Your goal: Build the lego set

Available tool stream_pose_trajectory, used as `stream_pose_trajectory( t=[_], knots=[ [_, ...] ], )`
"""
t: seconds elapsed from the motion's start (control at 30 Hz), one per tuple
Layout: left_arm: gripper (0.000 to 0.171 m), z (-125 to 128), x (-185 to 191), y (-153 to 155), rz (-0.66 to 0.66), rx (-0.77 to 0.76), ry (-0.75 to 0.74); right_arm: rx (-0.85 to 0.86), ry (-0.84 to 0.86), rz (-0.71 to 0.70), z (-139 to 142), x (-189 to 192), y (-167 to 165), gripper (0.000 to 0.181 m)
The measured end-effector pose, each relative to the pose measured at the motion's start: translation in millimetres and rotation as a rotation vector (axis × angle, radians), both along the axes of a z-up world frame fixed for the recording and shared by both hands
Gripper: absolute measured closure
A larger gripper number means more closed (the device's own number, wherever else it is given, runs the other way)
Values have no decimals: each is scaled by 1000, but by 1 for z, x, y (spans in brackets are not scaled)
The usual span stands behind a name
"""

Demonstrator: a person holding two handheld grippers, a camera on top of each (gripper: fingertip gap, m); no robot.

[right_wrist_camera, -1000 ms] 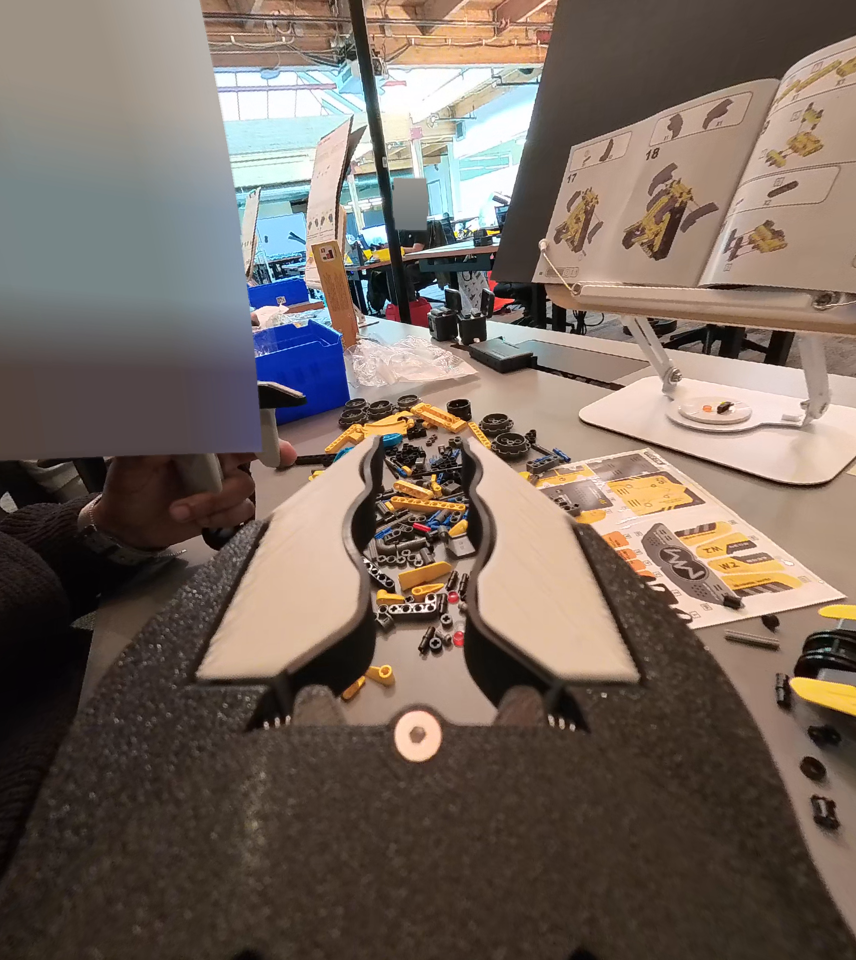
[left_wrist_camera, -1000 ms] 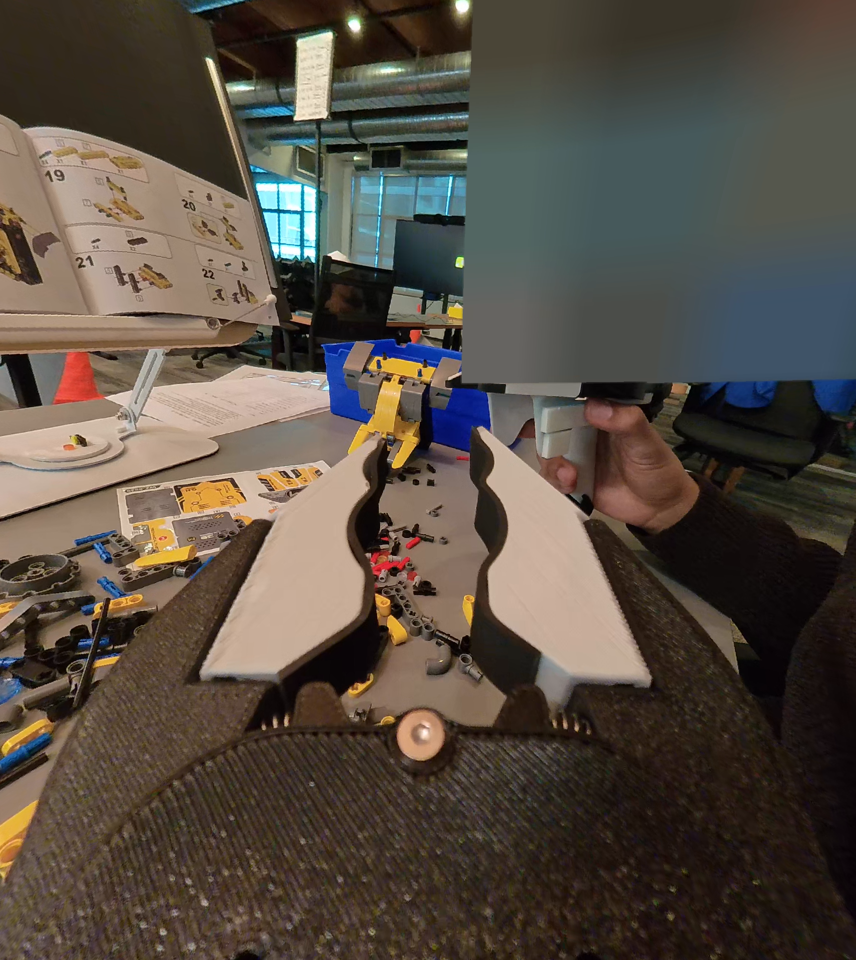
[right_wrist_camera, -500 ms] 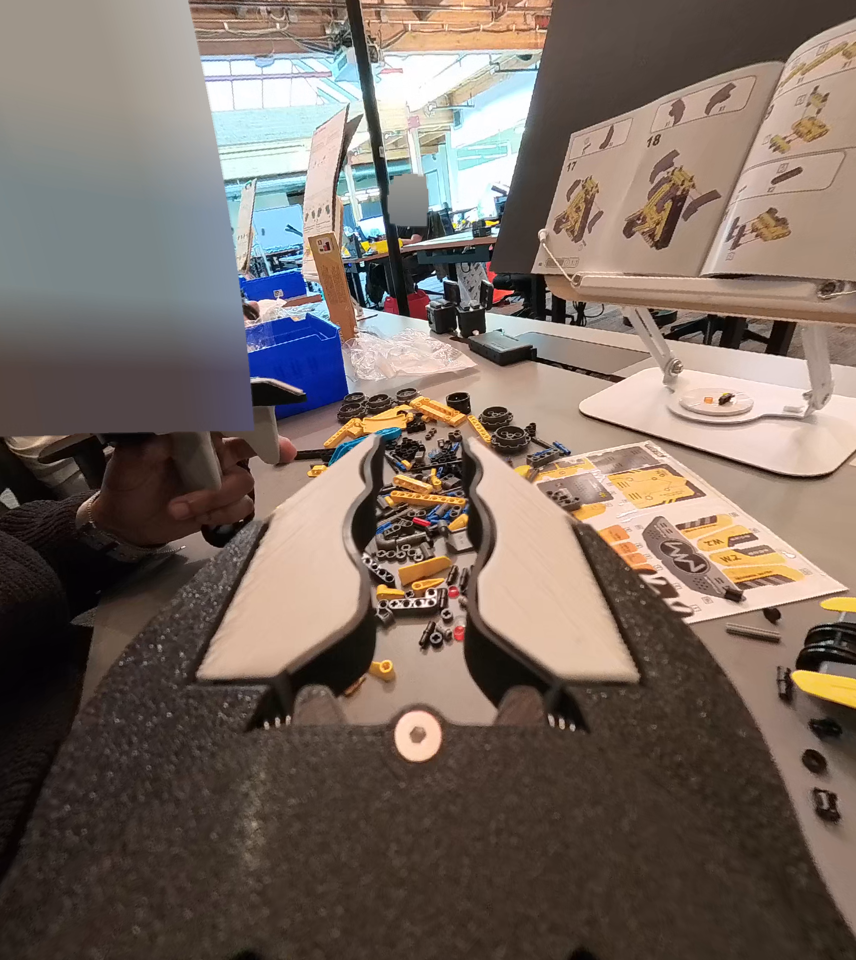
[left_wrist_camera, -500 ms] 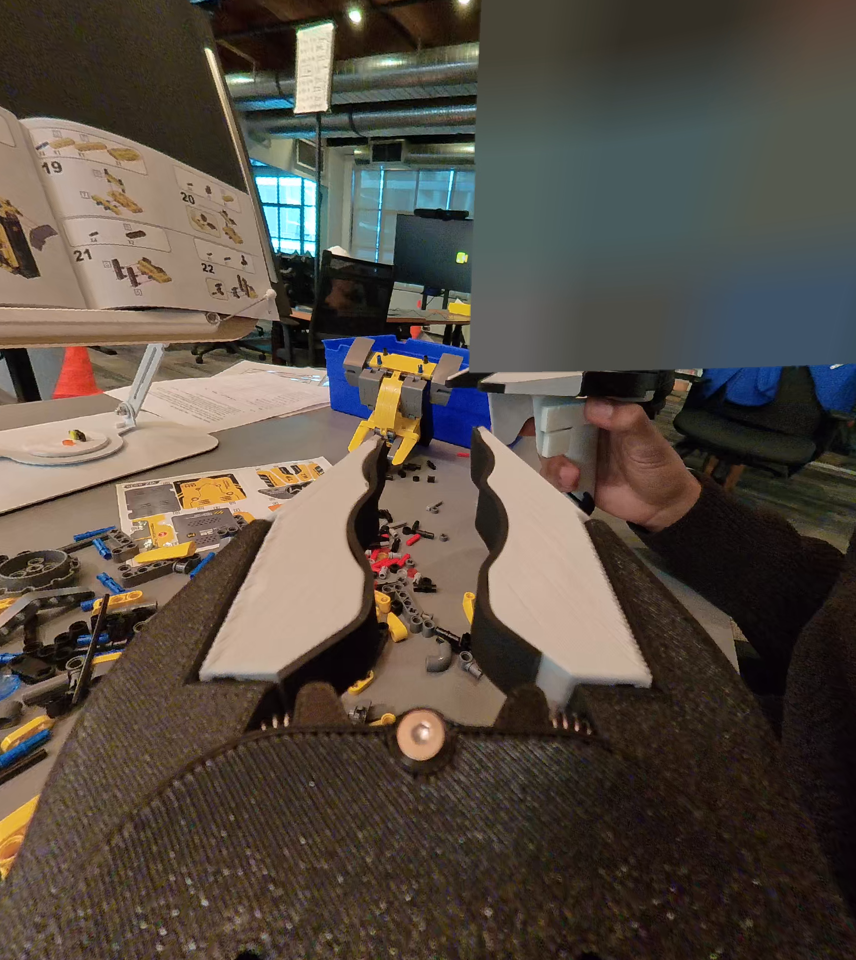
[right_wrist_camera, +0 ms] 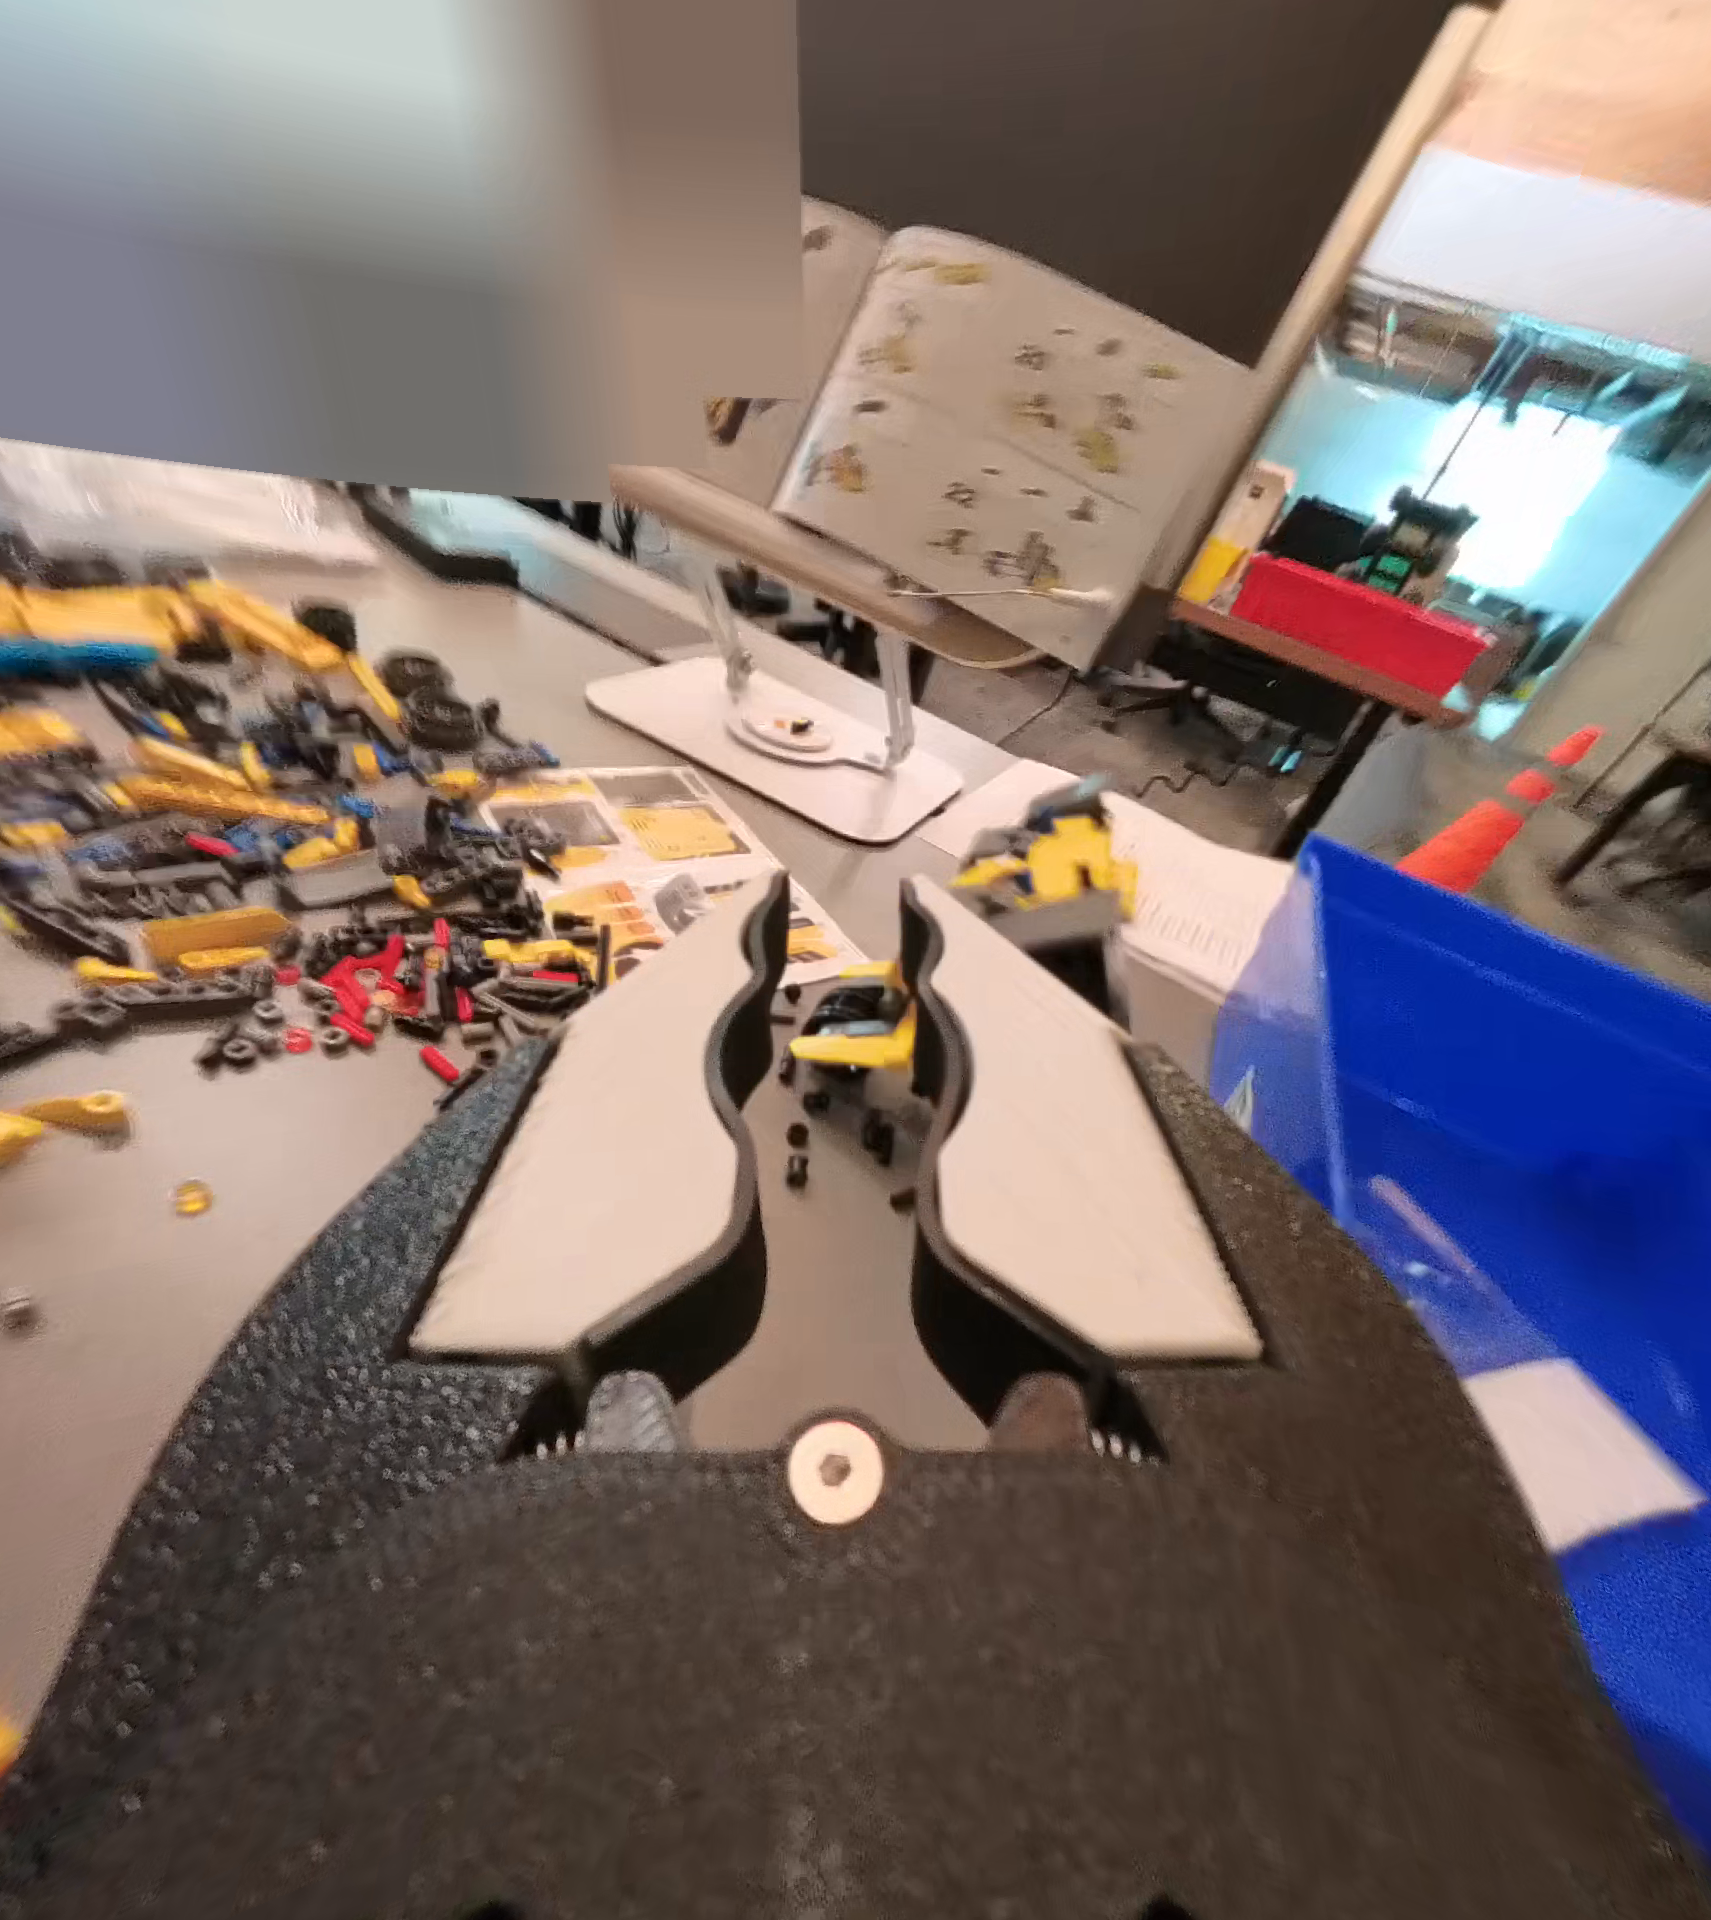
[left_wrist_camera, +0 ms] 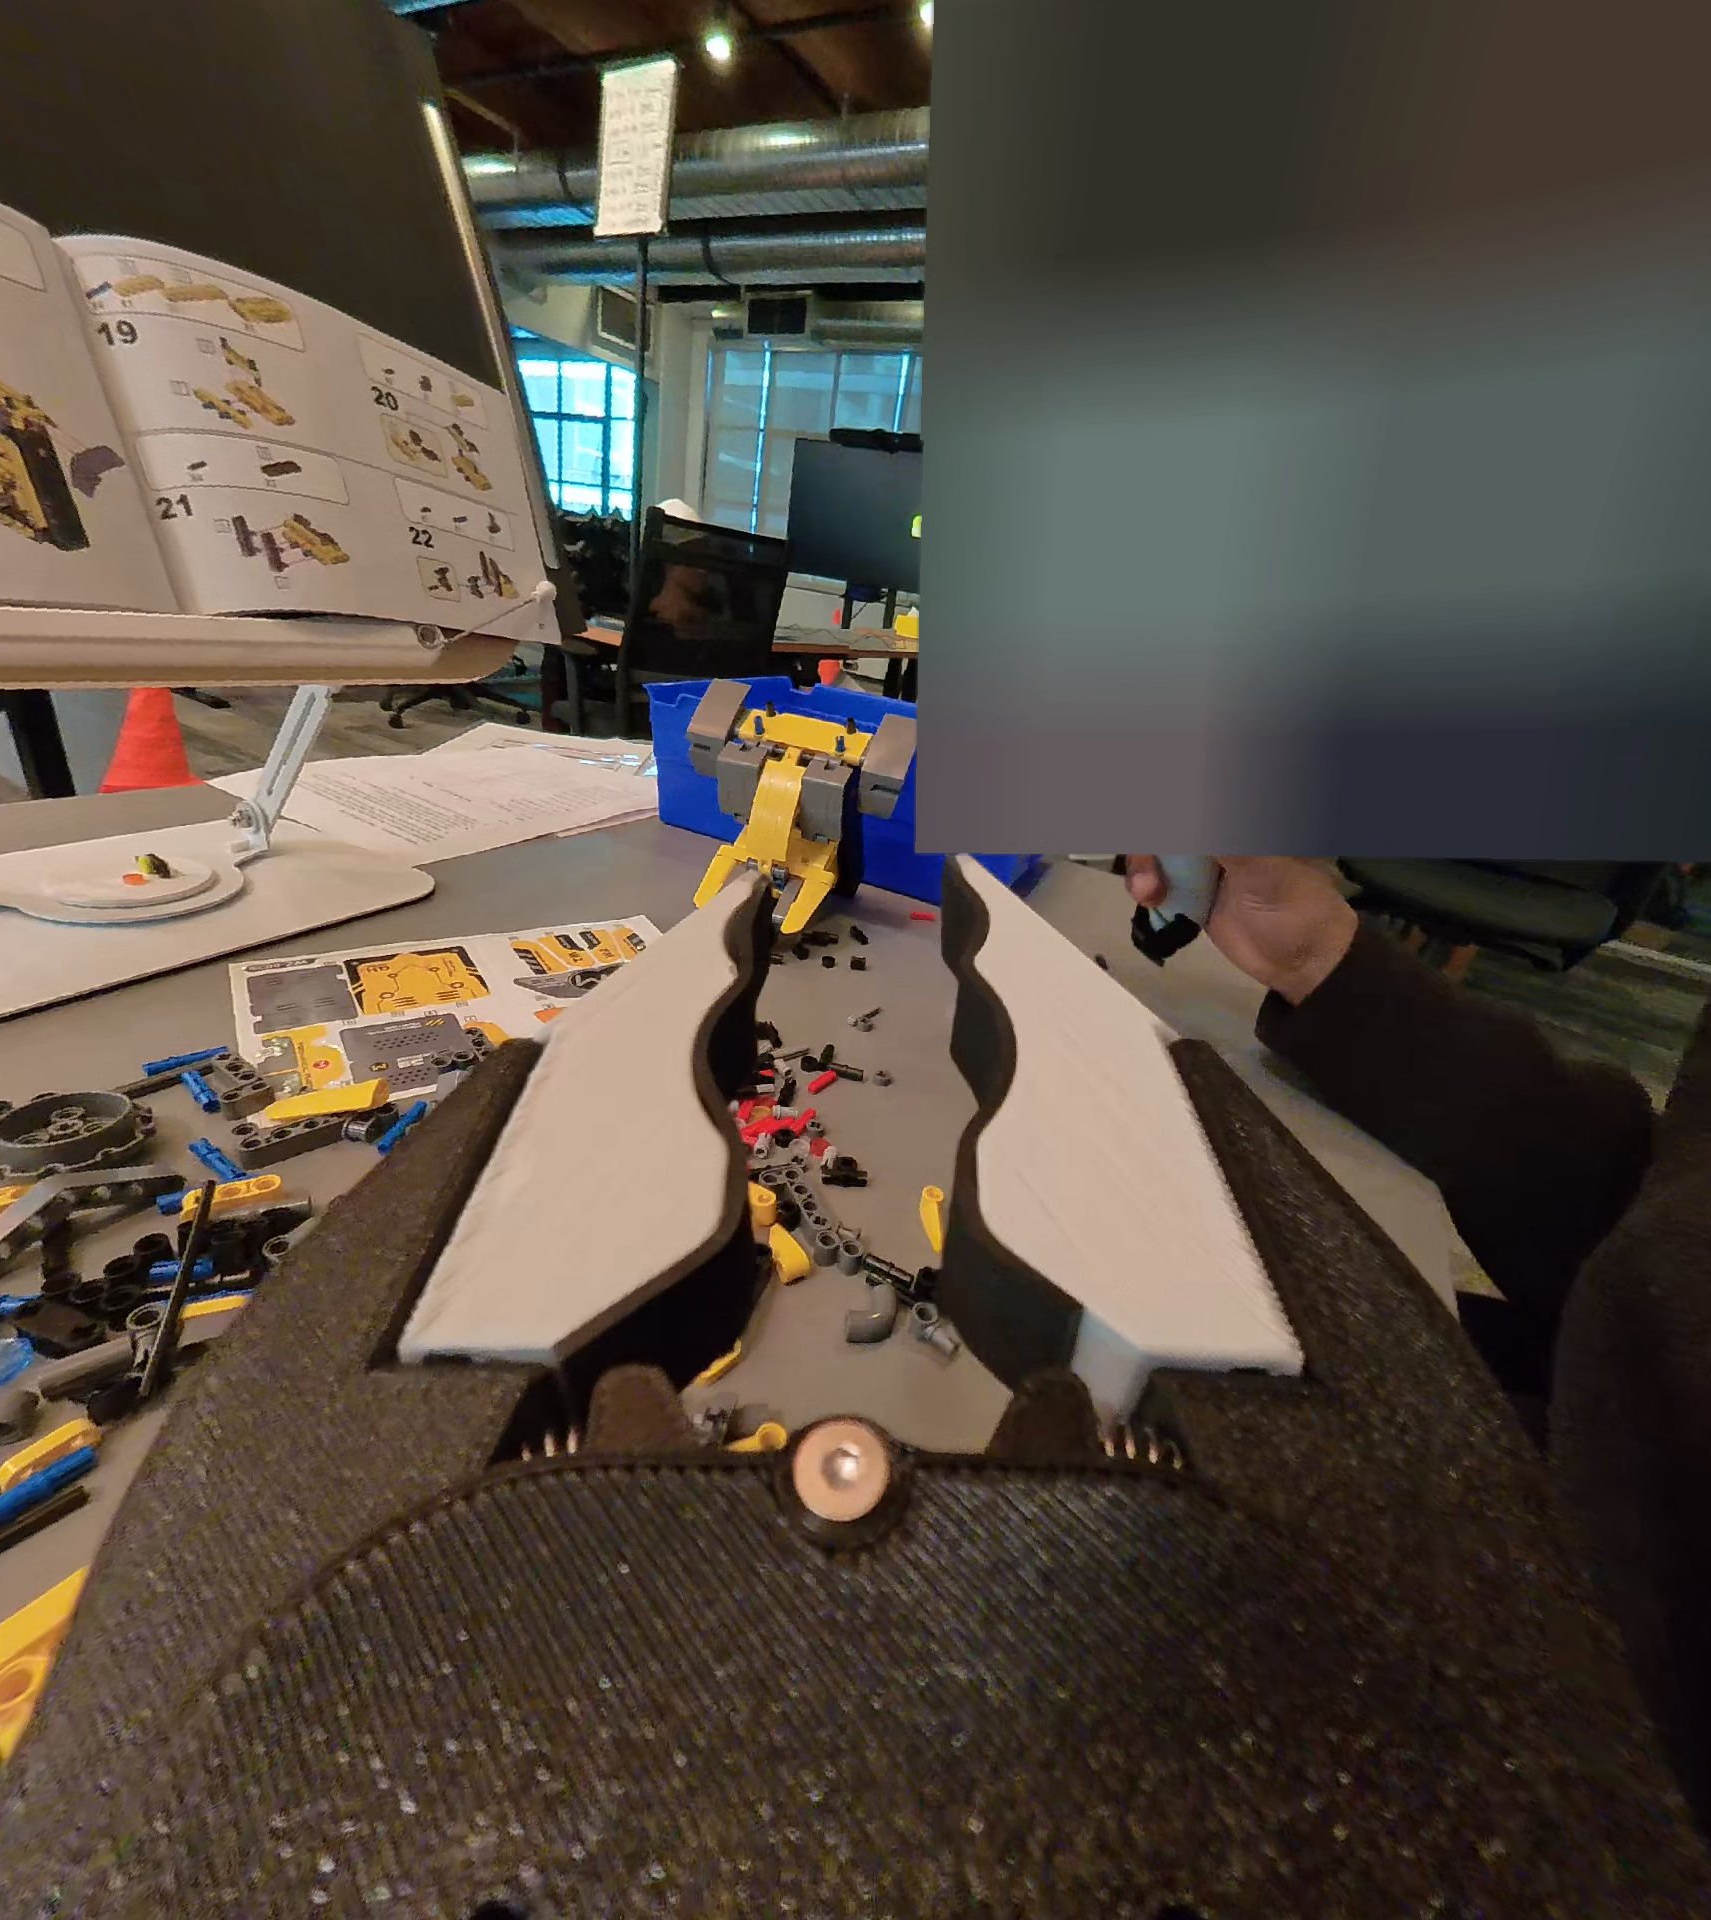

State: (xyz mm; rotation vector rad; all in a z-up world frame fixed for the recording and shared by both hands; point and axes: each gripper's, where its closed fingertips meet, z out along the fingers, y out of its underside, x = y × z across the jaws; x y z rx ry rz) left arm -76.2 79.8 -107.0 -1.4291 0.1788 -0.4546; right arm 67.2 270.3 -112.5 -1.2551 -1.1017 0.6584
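Both my hand-held grippers spread wide, holding nothing.
My left hand-held gripper (left_wrist_camera: 846, 894) hovers above loose building pieces (left_wrist_camera: 809, 1174) on the desk (left_wrist_camera: 560, 883); my right hand-held gripper (right_wrist_camera: 843, 894) nears a yellow-black assembly (right_wrist_camera: 856, 1023) beside the blue bin (right_wrist_camera: 1557, 1091).

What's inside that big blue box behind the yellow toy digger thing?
The blue bin stands right behind the partly built yellow and grey model. Its inside cannot be seen: the left wrist view shows only its front wall, and the right wrist view shows its outer wall, blurred.
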Motion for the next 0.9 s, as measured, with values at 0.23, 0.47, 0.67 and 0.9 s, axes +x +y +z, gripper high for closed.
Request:
stream_pose_trajectory(
  t=[0.23, 0.47, 0.67, 0.9],
  knots=[
    [140, -2, 0, 3, -15, -18, -17, -221, 218, 175, 18, 11, -8, 154],
    [140, -3, 1, 3, -14, -24, -12, -187, 197, 125, 15, 11, -4, 156],
    [139, -4, 2, 3, -20, -33, -14, -297, 361, 117, 28, 29, 10, 152],
    [140, -6, 2, 4, -11, -37, 4, -389, 384, 163, 26, 25, 8, 143]
  ],
)
